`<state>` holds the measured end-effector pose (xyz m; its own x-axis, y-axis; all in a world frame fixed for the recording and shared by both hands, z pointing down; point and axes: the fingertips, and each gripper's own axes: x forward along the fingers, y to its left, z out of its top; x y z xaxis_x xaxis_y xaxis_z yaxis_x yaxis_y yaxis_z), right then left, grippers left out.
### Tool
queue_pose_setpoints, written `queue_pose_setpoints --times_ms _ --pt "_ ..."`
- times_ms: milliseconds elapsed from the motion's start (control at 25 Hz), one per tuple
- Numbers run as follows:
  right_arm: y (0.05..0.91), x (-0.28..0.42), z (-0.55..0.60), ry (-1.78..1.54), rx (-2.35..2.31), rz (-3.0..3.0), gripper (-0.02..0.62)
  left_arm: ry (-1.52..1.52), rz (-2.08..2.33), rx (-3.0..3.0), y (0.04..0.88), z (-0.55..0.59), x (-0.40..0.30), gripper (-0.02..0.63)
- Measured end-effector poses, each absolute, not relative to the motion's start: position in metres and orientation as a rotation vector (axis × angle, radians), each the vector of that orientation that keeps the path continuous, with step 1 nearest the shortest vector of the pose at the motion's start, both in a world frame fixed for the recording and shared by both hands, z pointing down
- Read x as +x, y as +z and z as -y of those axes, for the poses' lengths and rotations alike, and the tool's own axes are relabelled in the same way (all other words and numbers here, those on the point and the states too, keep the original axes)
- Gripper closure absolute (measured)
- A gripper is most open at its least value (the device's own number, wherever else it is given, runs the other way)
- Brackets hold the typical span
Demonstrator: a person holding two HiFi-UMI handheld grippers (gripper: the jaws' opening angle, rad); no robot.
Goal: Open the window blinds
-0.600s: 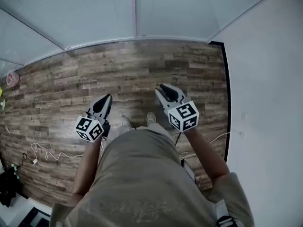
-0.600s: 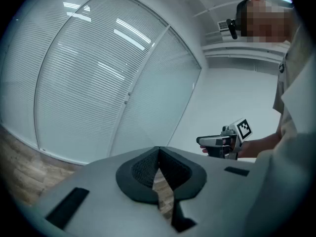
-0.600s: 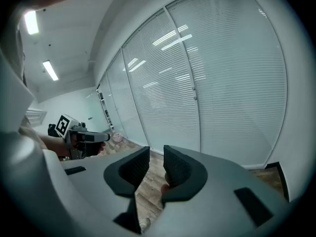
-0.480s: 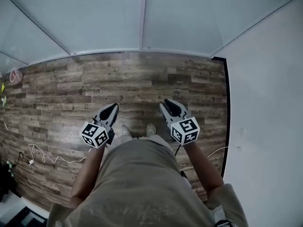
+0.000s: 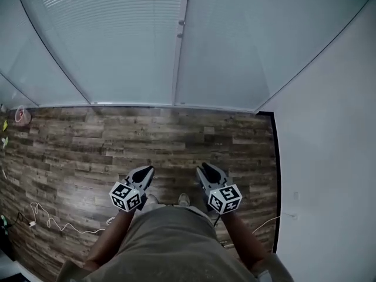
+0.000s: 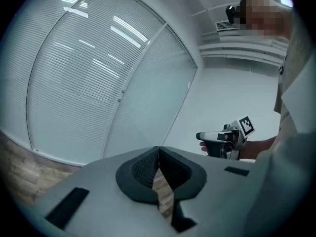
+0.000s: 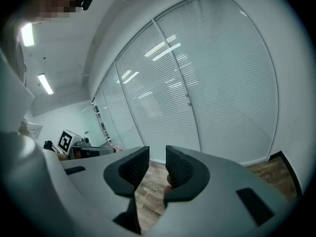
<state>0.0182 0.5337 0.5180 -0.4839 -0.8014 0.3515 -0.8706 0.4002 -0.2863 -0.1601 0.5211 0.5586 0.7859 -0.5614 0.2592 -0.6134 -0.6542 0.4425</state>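
Holding your left gripper (image 5: 144, 170) with jaws together on nothing and your right gripper (image 5: 205, 168) with jaws apart and empty, you face closed window blinds (image 5: 117, 40) beyond the wooden floor (image 5: 176, 134). Pinching the slats rather than their control may bend them.

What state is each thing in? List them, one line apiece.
Window blinds: fully lowered, slats closed.
Left hand-held gripper: jaws together, empty.
Right hand-held gripper: jaws apart, nothing between them.
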Motion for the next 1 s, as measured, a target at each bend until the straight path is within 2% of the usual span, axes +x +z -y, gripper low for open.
queue_pose_setpoints --times_ms 1000 --pt "0.524 0.092 -0.569 0.633 1.513 2.527 0.499 0.124 1.063 2.464 0.538 -0.555 -0.087 0.59"
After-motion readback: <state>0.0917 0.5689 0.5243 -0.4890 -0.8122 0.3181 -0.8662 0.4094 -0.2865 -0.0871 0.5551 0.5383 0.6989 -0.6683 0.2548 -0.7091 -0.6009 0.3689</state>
